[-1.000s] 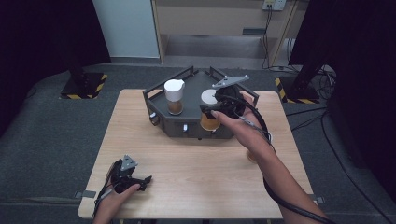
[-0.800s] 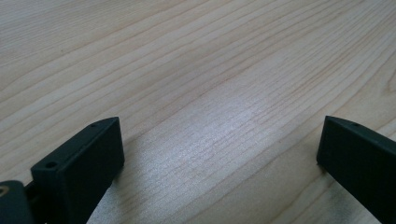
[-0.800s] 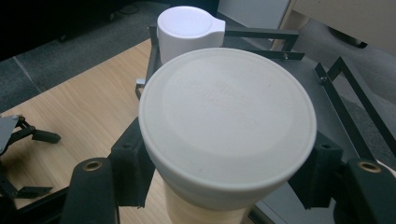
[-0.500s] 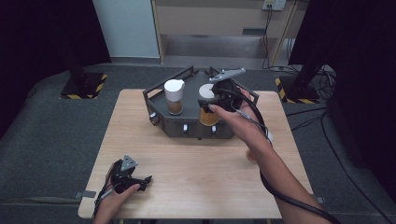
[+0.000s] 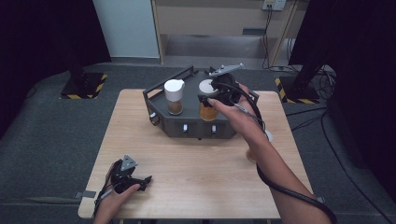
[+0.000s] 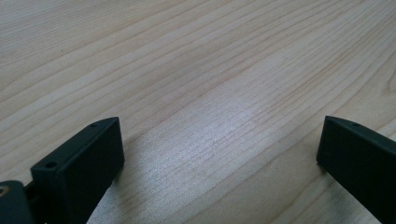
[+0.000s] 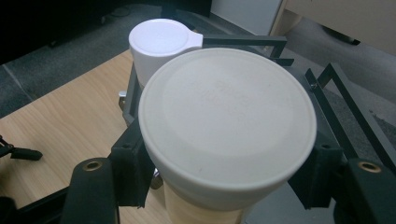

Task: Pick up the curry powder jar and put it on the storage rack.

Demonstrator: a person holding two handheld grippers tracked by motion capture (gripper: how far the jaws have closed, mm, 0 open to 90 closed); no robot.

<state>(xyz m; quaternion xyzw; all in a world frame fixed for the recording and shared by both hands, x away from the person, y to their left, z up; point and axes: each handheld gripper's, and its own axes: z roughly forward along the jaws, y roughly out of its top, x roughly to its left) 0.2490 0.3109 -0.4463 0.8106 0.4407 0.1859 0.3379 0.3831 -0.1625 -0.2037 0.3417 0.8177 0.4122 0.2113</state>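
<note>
Right gripper (image 5: 211,95) clamped on the cream lid (image 7: 227,119) of the orange-filled jar (image 5: 207,111), sitting in the dark rack (image 5: 187,128) just beside the white-capped jar (image 5: 174,95). Left gripper (image 5: 133,179) idle on the table (image 5: 196,168), well clear of the rack, jaws spread wide, nothing between. For this step: keep the grip square on the lid rim, move straight, don't knock the neighbour. Can't tell whether the jar base is seated or lifted, the hand covers it.
</note>
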